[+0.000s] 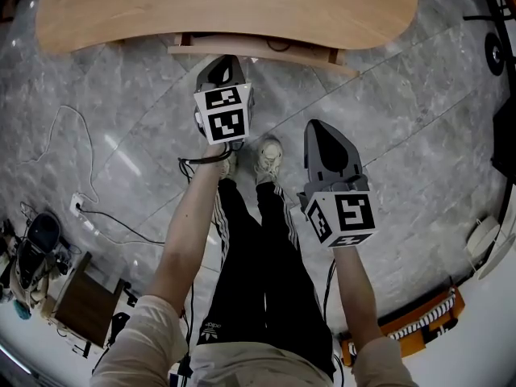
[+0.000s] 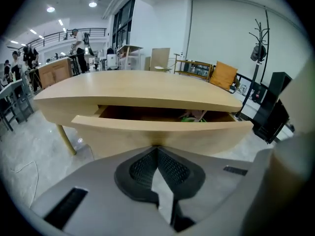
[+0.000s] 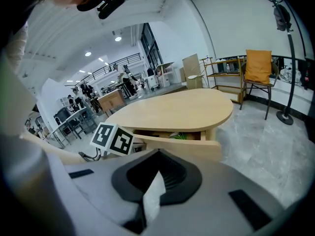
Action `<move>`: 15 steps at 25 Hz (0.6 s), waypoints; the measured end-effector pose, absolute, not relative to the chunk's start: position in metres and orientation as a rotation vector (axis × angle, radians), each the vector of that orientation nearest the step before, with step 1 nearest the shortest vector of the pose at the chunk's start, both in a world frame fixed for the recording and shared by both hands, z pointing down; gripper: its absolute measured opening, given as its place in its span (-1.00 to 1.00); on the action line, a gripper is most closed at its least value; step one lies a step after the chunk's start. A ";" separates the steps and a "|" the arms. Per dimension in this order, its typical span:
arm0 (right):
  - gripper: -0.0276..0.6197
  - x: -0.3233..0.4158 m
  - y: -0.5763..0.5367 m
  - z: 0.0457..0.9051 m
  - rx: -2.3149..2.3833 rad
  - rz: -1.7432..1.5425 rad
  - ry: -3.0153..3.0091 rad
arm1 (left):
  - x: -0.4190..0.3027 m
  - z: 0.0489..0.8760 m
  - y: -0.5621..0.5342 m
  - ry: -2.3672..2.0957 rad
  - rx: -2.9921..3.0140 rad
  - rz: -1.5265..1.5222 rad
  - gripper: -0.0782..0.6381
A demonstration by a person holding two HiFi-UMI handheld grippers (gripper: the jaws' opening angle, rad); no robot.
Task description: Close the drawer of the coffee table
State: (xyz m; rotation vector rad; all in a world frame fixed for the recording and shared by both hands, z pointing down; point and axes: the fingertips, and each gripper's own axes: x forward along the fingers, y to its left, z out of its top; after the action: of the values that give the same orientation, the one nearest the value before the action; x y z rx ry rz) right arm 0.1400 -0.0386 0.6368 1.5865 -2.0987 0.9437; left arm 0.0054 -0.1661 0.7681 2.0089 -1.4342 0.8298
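Head view first: the table (image 1: 226, 6) sits at the top, and its drawer (image 1: 258, 48) juts out from under the top toward the person, so it's open. The left claw (image 1: 222, 64) points down at the drawer front, close in. The right claw (image 1: 326, 131) hangs back over the floor, well clear and out of the way.

Left gripper view: the left claw (image 2: 157, 149) is pinched together on nothing. To my eye that makes a blunt nose for pushing rather than grabbing. Its tip lines up on the middle of the drawer (image 2: 162, 132) front, a good spot for a straight shove. Whether it's touching, I can't tell. A green item (image 2: 189, 118) peeks out of the open gap.

Right gripper view: the right claw (image 3: 158, 154) is also closed and empty. It looks at the drawer (image 3: 192, 146) from off to the side, with the left claw's marker cube (image 3: 112, 139) nearer the front. I'd call the left the working hand here.
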 end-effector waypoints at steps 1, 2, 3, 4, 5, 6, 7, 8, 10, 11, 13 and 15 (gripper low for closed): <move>-0.90 0.140 -0.039 0.637 1.587 0.946 -2.100 | 0.006 0.768 -0.166 -1.428 2.017 0.828 -0.76; -0.90 0.140 -0.040 0.638 1.587 0.949 -2.103 | 0.006 0.768 -0.166 -1.422 2.023 0.828 -0.76; -0.90 0.140 -0.041 0.637 1.586 0.951 -2.107 | 0.005 0.768 -0.166 -1.419 2.024 0.828 -0.76; -0.90 0.140 -0.043 0.637 1.586 0.951 -2.111 | 0.006 0.767 -0.166 -1.419 2.023 0.822 -0.76; -0.90 0.140 -0.044 0.636 1.586 0.950 -2.115 | 0.007 0.767 -0.166 -1.419 2.020 0.813 -0.76; -0.90 0.141 -0.046 0.635 1.586 0.947 -2.119 | 0.008 0.767 -0.166 -1.420 2.020 0.803 -0.76; -0.90 0.141 -0.047 0.633 1.585 0.946 -2.124 | 0.008 0.767 -0.166 -1.420 2.024 0.793 -0.76; -0.90 0.139 -0.049 0.632 1.582 0.945 -2.133 | 0.008 0.767 -0.166 -1.420 2.033 0.783 -0.76; -0.90 0.135 -0.053 0.629 1.565 0.935 -2.160 | 0.007 0.766 -0.165 -1.418 2.071 0.754 -0.76; -0.90 0.133 -0.056 0.628 1.555 0.927 -2.175 | 0.007 0.766 -0.166 -1.417 2.108 0.737 -0.76; -0.90 0.131 -0.060 0.629 1.546 0.920 -2.192 | 0.010 0.766 -0.168 -1.413 2.210 0.702 -0.76; -0.90 0.126 -0.063 0.632 1.548 0.939 -2.198 | 0.012 0.766 -0.173 -1.417 2.293 0.650 -0.76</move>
State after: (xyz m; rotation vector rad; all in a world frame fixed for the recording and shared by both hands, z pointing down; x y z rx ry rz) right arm 0.1263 -0.0627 0.6324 1.5479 -2.1975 0.9390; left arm 0.0119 -0.1735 0.7662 2.2929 -1.4172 0.6498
